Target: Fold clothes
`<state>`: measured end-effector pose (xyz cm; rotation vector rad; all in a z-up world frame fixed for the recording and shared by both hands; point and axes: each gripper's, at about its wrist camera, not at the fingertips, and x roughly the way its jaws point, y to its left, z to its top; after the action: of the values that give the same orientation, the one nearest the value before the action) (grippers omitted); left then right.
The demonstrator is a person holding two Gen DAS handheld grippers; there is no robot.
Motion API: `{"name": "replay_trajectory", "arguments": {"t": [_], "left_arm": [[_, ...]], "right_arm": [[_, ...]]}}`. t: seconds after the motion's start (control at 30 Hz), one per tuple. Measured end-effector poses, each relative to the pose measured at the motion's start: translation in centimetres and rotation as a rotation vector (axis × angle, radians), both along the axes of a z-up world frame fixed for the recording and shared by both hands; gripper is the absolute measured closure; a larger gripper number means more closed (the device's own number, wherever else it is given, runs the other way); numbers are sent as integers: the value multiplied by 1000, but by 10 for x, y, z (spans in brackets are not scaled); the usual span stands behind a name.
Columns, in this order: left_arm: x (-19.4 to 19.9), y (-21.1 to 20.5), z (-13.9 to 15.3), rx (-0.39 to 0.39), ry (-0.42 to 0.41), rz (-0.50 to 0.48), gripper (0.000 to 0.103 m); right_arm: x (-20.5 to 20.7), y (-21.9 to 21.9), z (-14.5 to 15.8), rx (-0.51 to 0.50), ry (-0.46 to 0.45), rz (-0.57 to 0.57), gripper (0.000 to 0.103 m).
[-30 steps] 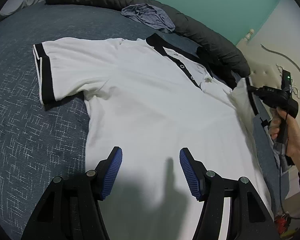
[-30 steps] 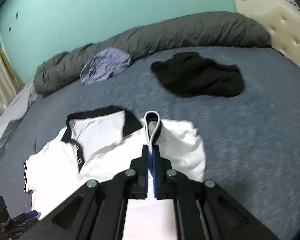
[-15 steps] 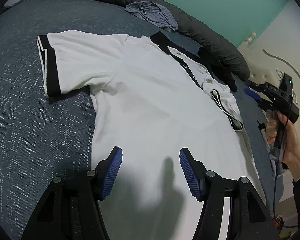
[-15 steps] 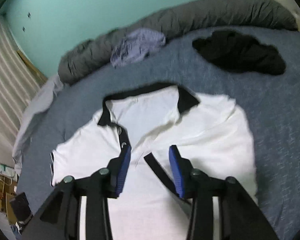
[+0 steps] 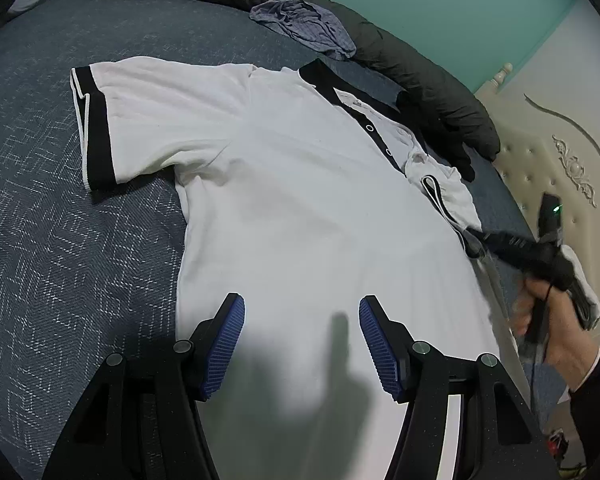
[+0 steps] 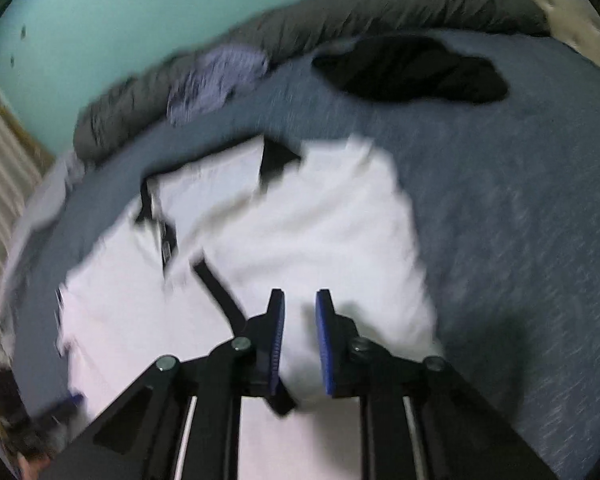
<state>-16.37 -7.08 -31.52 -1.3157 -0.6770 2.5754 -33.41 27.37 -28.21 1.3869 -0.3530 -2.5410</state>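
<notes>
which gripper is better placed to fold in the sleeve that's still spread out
Left. The left gripper hangs open over the polo shirt, on the side of the spread sleeve. The right gripper sits across the shirt by the folded sleeve.

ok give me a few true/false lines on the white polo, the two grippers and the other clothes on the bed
1. The white polo shirt lies spread on the blue bed cover. True.
2. The left gripper is clamped on the shirt's hem. False: its jaws stand wide apart with nothing between the pads.
3. One sleeve is folded in over the shirt's body. True.
4. A red towel lies by the collar. False: a black garment and a lilac garment lie beyond it.
5. The right gripper holds the lilac garment. False: its narrow gap is over white shirt fabric.
</notes>
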Motion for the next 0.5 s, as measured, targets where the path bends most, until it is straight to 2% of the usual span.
{"name": "replay_trajectory", "arguments": {"t": [0.07,0.13,0.2,0.33,0.5], "left_arm": [[0,0,0,1,1,-1,39],[0,-1,1,2,2,2,39],[1,-1,1,3,2,2,39],[1,-2,0,2,2,2,39],[1,-1,-2,4,-3,-3,39]], "right_arm": [[2,-8,-14,28,-36,13,88],[5,-8,-17,16,-24,3,88],[3,-1,-9,-17,9,-17,88],[-22,15,16,3,68,-92,88],[-69,22,29,59,74,-135,88]]}}
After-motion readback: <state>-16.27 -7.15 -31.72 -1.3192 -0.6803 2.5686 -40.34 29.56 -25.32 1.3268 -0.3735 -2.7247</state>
